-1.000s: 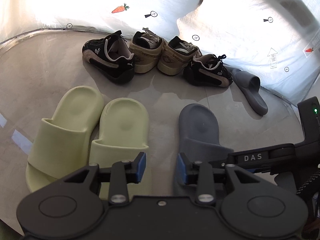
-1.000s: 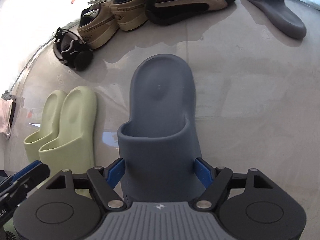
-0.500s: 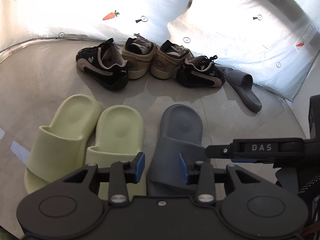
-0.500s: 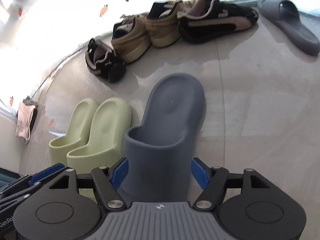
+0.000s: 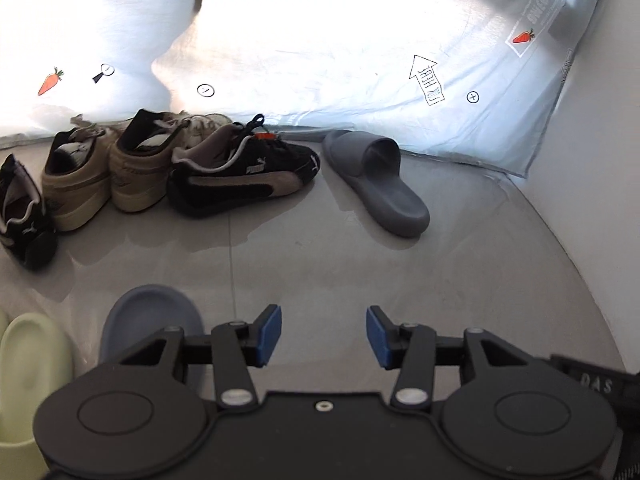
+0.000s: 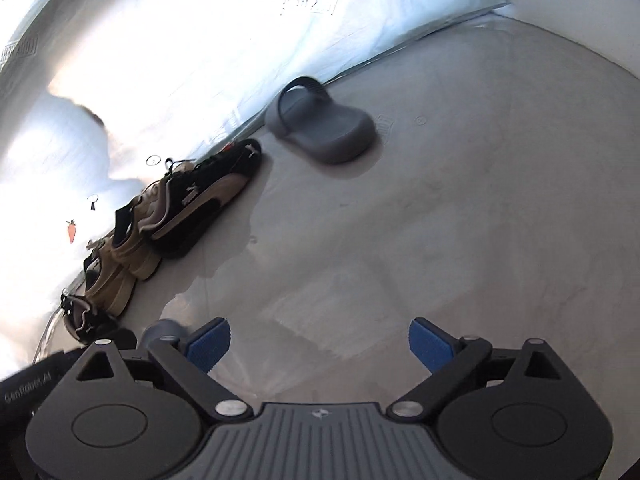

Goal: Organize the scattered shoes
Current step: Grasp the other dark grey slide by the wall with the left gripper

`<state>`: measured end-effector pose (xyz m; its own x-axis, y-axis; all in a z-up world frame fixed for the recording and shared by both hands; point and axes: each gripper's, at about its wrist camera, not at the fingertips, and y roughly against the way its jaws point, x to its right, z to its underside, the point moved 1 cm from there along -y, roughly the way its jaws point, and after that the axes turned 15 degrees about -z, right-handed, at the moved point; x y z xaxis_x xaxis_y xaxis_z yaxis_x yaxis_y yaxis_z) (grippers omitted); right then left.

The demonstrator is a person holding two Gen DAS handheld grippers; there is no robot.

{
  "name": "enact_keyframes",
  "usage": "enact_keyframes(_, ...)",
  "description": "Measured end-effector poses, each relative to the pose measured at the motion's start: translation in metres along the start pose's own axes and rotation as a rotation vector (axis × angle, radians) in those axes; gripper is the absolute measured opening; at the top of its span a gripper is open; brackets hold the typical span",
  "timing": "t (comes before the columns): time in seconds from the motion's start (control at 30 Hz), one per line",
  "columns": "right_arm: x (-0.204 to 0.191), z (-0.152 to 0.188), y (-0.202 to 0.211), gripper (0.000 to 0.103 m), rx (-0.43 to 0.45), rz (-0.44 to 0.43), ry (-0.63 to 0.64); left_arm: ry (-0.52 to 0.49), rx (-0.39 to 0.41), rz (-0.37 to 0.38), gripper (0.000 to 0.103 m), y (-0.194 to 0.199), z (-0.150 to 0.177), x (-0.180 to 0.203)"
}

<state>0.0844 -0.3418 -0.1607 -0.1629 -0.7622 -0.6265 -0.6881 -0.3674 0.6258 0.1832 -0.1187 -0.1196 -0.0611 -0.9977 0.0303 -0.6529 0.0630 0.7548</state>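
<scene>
Both tongs released, nothing between either pair. Left tongs (image 5: pixel 323 335) spread partway over bare grey floor (image 5: pixel 460 272), blue pads having just been opening. Right tongs (image 6: pixel 319 345) spread wide, also just opened, again only floor beneath the gap.

Near grey slide (image 5: pixel 150 320) flat on the floor at lower left of the left wrist view, its rear hidden behind the left tongs' frame, toe pointing away. Just beside it on the left, pale green slides (image 5: pixel 30 364), cut by the picture edge. In the right wrist view only a small grey sliver (image 6: pixel 162 330) above the tongs' left linkage, probably the same near slide, though too little visible to be sure.

Far grey slide (image 5: pixel 380 182) lying alone near the edge of the white bedding (image 5: pixel 320 52), heel toward the camera, well apart from its mate. To its left, a row against the bedding: black-and-tan sneaker (image 5: pixel 244 176) side-on, touching a tan sneaker (image 5: pixel 138 168), then a second tan sneaker (image 5: pixel 74 184), then another black sneaker (image 5: pixel 24 216) at the far left. Same row seen slanting in the right wrist view, with the far slide (image 6: pixel 320 124) beyond it.

Carrot and magnifier prints scattered on the bedding.
</scene>
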Motion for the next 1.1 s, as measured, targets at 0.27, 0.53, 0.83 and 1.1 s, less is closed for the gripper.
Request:
enact_keyframes(0.27,0.014,-0.020,-0.026,0.101,-0.108,0.034,0.366,-0.005,-0.021,-0.055,0.053,-0.090,-0.061,0.078)
enact_keyframes(0.53,0.028,-0.040,-0.072,0.101,-0.151,-0.014,0.443,-0.061,0.000,-0.096,0.053,-0.167,-0.094,0.123)
enact_keyframes(0.83,0.059,-0.064,-0.099,0.101,-0.175,0.016,0.397,-0.074,0.025,-0.164,0.049,-0.246,-0.146,0.158)
enact_keyframes(1.1,0.074,-0.078,-0.103,0.101,-0.171,0.051,0.365,0.009,-0.009,-0.287,0.027,-0.277,-0.160,0.155)
